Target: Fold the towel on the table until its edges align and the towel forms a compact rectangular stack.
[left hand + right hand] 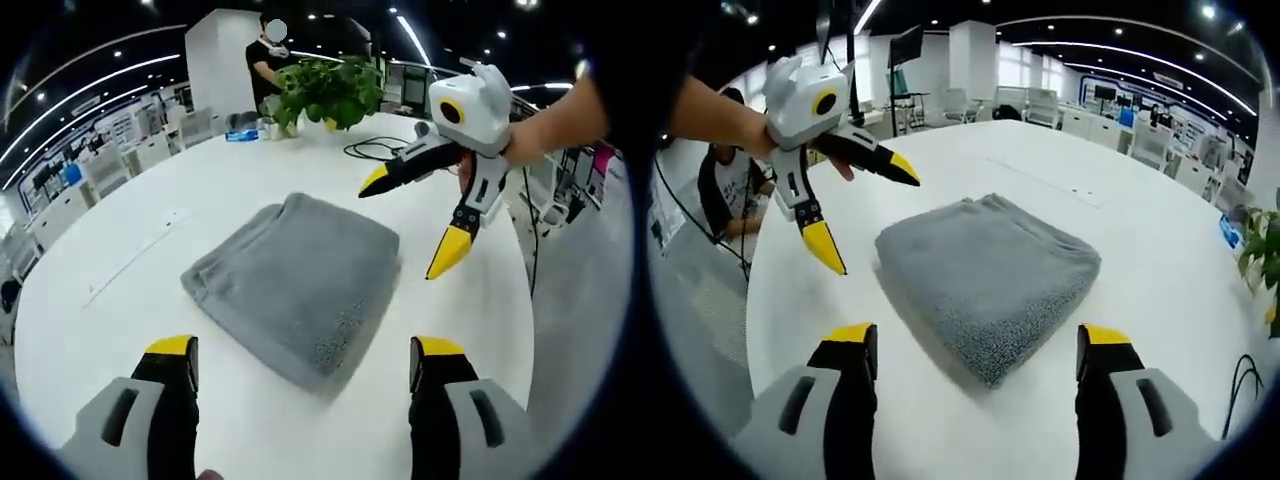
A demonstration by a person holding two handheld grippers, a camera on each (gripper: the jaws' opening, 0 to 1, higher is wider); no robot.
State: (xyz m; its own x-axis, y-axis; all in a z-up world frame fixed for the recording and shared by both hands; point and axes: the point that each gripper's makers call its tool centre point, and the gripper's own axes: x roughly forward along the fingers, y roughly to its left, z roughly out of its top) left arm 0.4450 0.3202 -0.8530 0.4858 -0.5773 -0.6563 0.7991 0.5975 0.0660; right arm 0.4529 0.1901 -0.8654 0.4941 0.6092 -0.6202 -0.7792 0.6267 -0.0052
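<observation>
A grey towel (300,275) lies folded into a thick rectangle on the white round table (150,200). In the left gripper view my left gripper (303,362) stands open just short of the towel's near corner, nothing between its yellow-tipped jaws. My right gripper (410,222) hangs in the air beyond the towel's right side, jaws spread wide and empty. From the right gripper view the towel (990,270) sits ahead of my open right gripper (975,350), and the left gripper (872,218) hovers open at the towel's left.
A potted green plant (325,90) and a small blue item (240,134) stand at the table's far edge, where a person (265,65) is. A black cable (380,148) lies near the plant. A seated person (725,190) is beside the table. Desks and chairs fill the office behind.
</observation>
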